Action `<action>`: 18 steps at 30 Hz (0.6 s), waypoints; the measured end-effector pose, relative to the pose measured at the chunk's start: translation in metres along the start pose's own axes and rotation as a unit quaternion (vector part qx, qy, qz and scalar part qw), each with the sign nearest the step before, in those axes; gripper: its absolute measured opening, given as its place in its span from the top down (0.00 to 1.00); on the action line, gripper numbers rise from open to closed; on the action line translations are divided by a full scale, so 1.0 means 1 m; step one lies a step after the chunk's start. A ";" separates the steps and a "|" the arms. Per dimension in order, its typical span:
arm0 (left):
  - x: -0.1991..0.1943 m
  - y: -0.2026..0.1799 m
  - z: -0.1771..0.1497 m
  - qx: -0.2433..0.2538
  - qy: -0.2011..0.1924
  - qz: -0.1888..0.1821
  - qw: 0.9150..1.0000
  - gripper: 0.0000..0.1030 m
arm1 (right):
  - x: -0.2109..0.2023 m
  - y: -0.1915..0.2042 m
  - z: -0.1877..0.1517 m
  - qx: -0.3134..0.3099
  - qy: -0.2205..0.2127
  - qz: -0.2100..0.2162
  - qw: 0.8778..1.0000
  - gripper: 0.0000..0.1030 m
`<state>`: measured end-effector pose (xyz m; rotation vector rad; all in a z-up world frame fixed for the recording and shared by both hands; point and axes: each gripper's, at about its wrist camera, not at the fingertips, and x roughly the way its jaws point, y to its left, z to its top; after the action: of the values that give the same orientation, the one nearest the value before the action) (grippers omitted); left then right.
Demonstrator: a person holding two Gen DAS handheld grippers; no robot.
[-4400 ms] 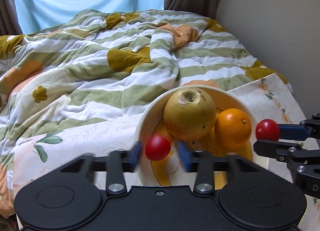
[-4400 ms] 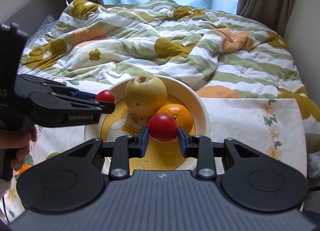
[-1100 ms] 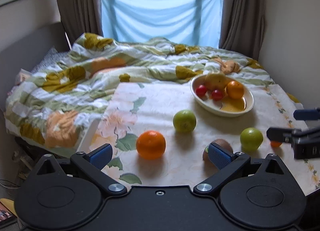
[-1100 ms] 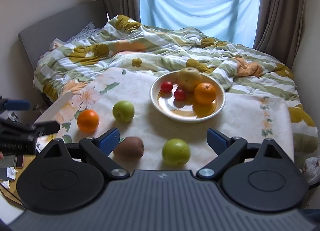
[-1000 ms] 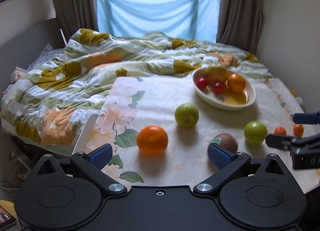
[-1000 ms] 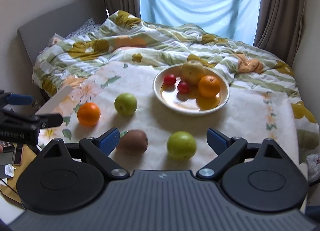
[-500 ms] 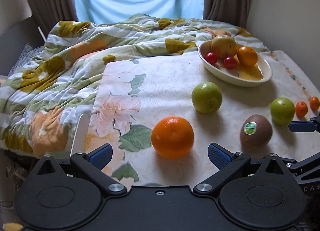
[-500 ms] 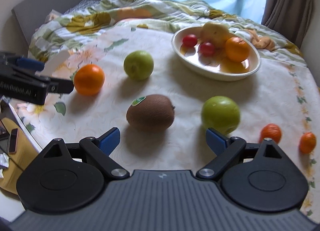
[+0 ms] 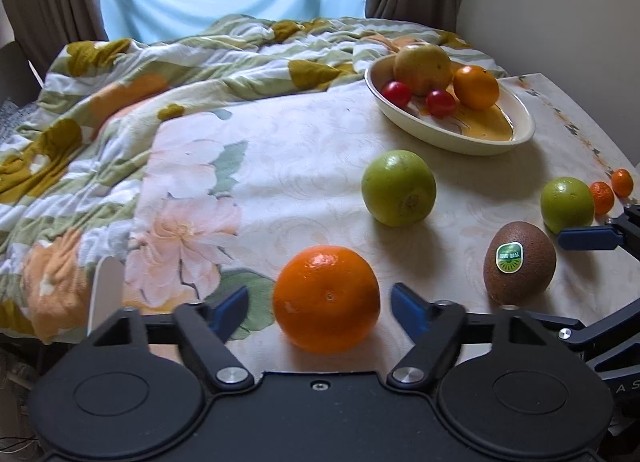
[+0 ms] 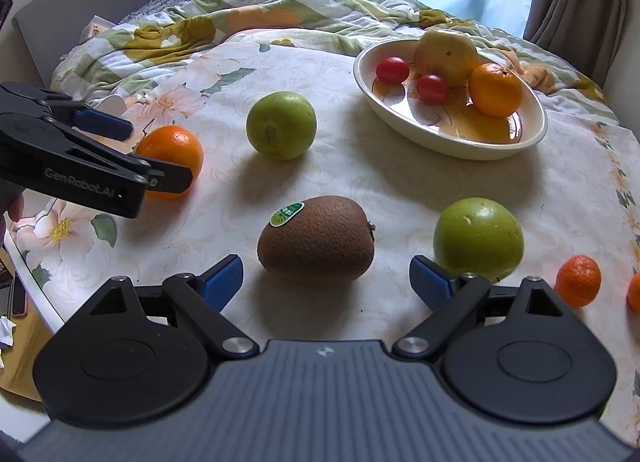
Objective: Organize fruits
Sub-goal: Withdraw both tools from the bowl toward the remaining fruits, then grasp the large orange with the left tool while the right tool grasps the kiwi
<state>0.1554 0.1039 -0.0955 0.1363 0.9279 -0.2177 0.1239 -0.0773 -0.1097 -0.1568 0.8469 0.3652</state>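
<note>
A large orange lies on the flowered tablecloth between the blue pads of my left gripper. Its jaws are closing, with a small gap still showing on each side. The right wrist view shows that left gripper straddling the orange. My right gripper stands wide open around a brown kiwi with a green sticker, not touching it. A cream bowl at the back right holds a yellow pear-like fruit, an orange and two cherry tomatoes.
Two green apples and two small tangerines lie loose on the cloth. A rumpled striped quilt covers the bed behind. The table's edge drops off at the left, above clutter on the floor.
Both grippers have come down and closer to the table. The left jaws have narrowed around the large orange. The kiwi now lies between the right jaws, which stay wide.
</note>
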 end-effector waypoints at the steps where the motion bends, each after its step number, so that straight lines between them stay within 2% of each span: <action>1: 0.001 0.001 0.000 -0.001 0.004 -0.006 1.000 0.38 | 0.000 0.000 0.001 0.000 0.000 0.000 1.000 0.00; 7: 0.000 0.006 -0.002 -0.017 0.003 -0.020 1.000 0.39 | 0.003 0.002 0.004 -0.002 0.001 0.001 1.000 0.00; 14: -0.002 0.002 -0.004 -0.017 0.002 -0.012 1.000 0.39 | 0.009 0.008 0.006 -0.013 0.002 0.008 1.000 0.02; 18: -0.004 0.002 -0.006 -0.025 0.002 -0.013 1.000 0.39 | 0.014 0.007 0.009 -0.018 0.003 0.009 1.000 0.07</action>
<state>0.1490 0.1080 -0.0962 0.0782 0.9390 -0.2170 0.1357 -0.0648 -0.1143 -0.1828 0.8494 0.3977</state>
